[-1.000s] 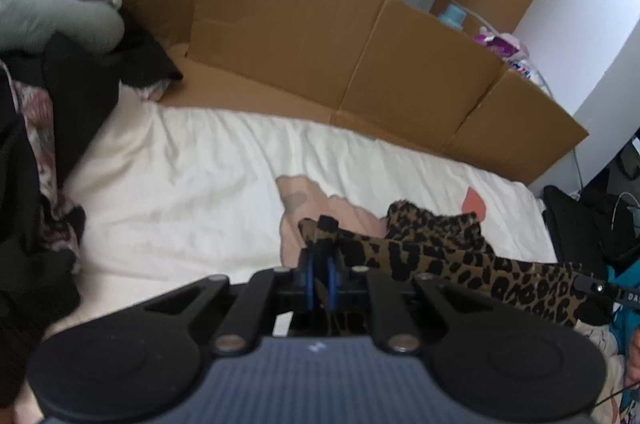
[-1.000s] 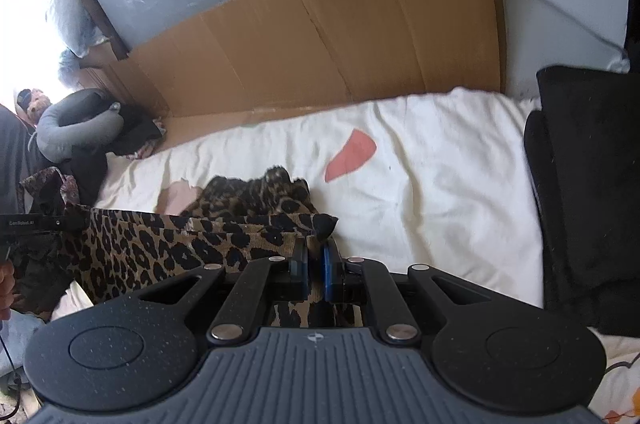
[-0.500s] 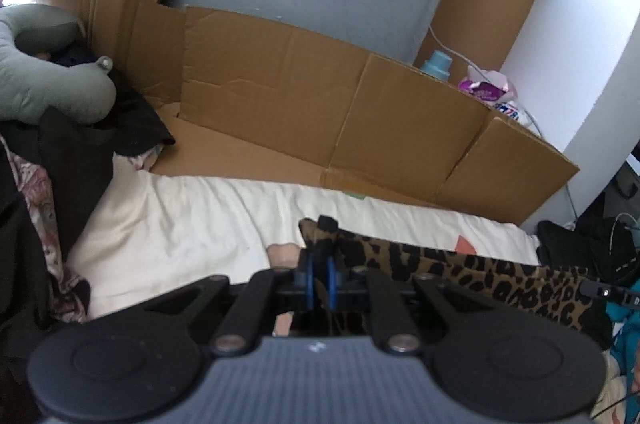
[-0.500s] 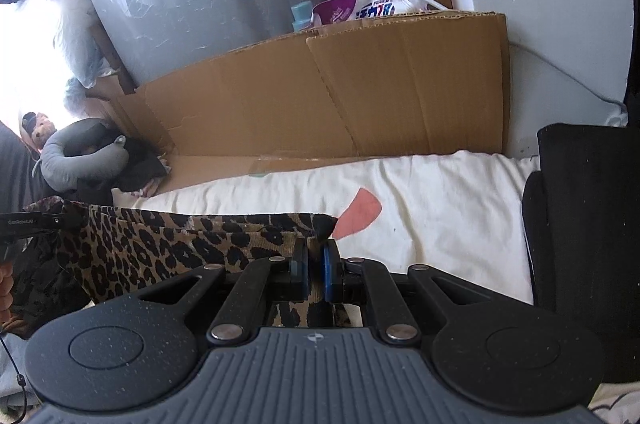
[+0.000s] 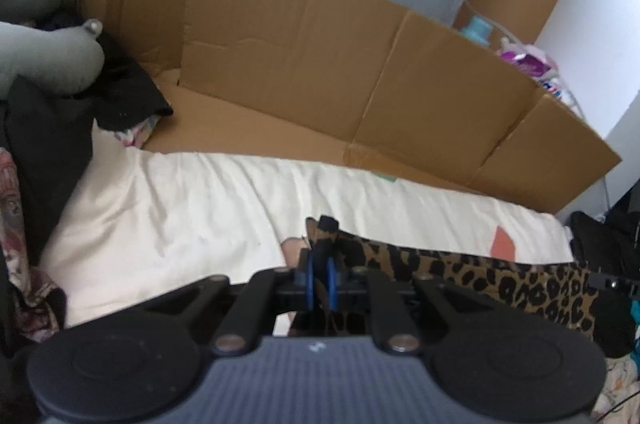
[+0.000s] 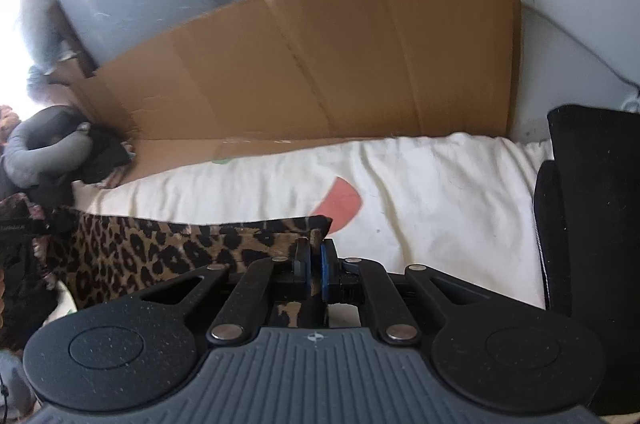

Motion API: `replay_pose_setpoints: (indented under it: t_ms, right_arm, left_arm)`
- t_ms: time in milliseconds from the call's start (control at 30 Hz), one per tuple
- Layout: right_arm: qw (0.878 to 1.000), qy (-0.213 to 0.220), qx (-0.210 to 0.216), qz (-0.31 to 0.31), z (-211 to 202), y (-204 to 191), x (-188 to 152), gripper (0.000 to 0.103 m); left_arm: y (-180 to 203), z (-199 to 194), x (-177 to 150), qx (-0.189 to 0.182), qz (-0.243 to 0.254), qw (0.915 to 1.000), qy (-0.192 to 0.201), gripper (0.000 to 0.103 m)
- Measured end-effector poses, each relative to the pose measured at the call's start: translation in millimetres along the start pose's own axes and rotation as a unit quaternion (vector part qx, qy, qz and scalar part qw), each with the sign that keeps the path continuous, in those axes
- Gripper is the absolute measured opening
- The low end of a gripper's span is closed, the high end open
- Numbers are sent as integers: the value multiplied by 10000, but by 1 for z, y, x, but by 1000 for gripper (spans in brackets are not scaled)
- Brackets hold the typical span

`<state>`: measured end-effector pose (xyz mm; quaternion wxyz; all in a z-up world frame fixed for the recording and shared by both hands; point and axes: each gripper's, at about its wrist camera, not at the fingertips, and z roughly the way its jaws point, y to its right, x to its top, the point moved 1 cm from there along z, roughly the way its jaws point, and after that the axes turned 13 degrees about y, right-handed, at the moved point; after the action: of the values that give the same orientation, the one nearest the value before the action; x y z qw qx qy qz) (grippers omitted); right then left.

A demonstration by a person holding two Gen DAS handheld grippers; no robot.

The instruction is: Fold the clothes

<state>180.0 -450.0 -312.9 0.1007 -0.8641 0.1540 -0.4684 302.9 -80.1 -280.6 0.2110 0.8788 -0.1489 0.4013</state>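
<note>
leopard garment (image 5: 480,274) lifted taut; black cushion (image 6: 592,207) right-view only.

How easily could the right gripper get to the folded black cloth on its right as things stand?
Probably not freely: the right gripper is shut on a corner of the leopard-print garment. The black cloth lies close, with only bare cream sheet between, but it must let go first.
</note>
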Motion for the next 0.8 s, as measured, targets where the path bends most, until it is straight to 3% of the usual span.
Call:
replay_pose_setpoints:
  t_ms: [367,600,767,800]
  right_arm:
    - [9996,-247,-27,119,35,15,-6,0]
    - [9979,-493,80,410,64,25,-22,1]
    - [9956,-720,201,567,76,29,-33,9]
    - [9958,-734,188,515,76,28,-33,19]
  left_arm:
    - [-7,33,-5,77,100,9996,-266,8]
    - [-23,45,-22,210,-105,9983,-538,8]
    - [-26,48,-27,267,-90,9978,-603,8]
    - [-26,48,-27,270,-86,9977,-613,8]
